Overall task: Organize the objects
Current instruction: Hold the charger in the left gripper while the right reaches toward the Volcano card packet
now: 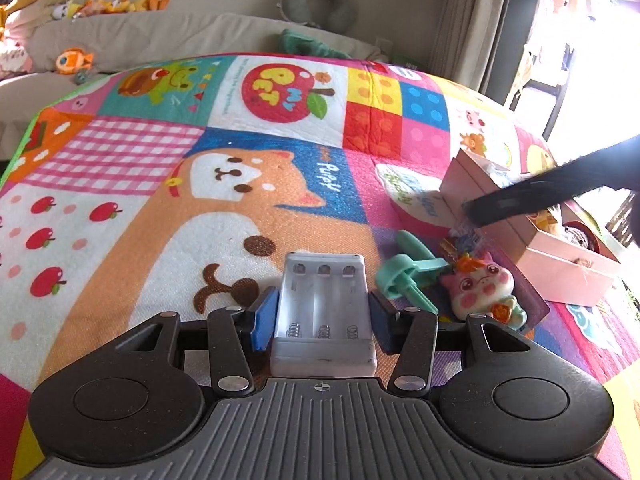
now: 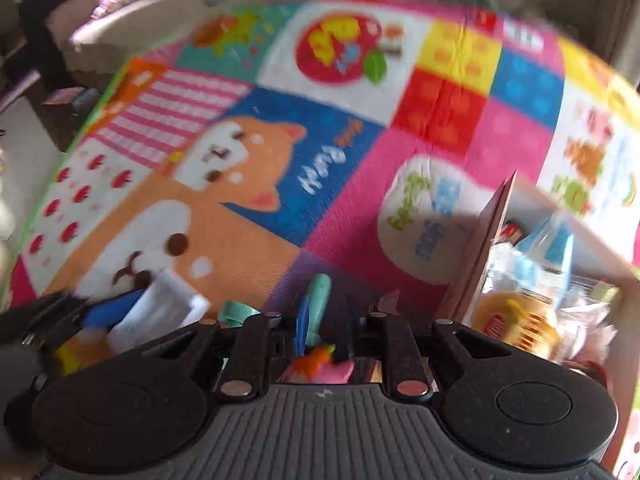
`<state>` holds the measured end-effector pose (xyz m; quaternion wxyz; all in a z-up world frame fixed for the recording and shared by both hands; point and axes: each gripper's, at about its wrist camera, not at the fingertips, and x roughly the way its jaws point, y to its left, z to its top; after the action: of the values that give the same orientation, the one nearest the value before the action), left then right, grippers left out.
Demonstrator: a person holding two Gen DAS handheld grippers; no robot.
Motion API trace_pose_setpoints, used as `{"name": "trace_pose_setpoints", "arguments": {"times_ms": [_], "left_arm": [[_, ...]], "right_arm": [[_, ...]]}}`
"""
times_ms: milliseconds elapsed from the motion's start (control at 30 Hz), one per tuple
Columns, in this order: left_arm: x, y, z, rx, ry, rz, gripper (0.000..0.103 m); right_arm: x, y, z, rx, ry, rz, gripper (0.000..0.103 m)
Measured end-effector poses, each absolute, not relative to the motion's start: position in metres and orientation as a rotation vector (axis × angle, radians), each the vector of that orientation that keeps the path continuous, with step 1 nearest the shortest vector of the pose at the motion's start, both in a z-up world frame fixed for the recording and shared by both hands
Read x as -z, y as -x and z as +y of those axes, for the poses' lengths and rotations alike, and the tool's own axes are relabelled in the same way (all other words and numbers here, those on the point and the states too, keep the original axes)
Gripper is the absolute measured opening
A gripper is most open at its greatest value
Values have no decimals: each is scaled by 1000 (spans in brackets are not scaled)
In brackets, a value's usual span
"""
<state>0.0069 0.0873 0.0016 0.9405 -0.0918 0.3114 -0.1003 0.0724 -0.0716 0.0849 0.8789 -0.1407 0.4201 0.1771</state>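
Observation:
My left gripper [image 1: 322, 314] is shut on a white battery holder [image 1: 324, 312], its blue pads [image 1: 264, 318] against both sides, low over the play mat [image 1: 200, 208]. A teal plastic clip [image 1: 408, 274] and a pink cat figure [image 1: 486, 290] lie just right of it. My right gripper [image 2: 326, 338] hovers blurred over the teal clip [image 2: 320, 292] and the cat figure [image 2: 320, 364]; its jaws stand apart with nothing clamped. It shows in the left wrist view as a dark arm [image 1: 540, 192] by the pink box [image 1: 532, 240]. The battery holder [image 2: 160, 312] shows at lower left.
The open pink box [image 2: 492, 232] at right holds several packets and a yellow item [image 2: 516, 320]. A sofa [image 1: 140, 40] with plush toys stands behind the mat. A bright window is at the far right.

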Motion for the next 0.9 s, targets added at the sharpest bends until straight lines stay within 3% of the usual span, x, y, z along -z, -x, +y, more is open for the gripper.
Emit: {"name": "trace_pose_setpoints", "arguments": {"times_ms": [200, 333, 400, 733, 900], "left_arm": [[-2, -8, 85, 198, 169, 637, 54], [-2, -7, 81, 188, 138, 641, 54], [-3, -7, 77, 180, 113, 643, 54], [-3, -8, 68, 161, 52, 648, 54], [-3, -7, 68, 161, 51, 648, 54]], "right_arm": [[-64, 9, -69, -384, 463, 677, 30], [-32, 18, -53, -353, 542, 635, 31], [-22, 14, -51, -309, 531, 609, 37], [-41, 52, -105, -532, 283, 737, 37], [-49, 85, -131, -478, 237, 665, 39]]}}
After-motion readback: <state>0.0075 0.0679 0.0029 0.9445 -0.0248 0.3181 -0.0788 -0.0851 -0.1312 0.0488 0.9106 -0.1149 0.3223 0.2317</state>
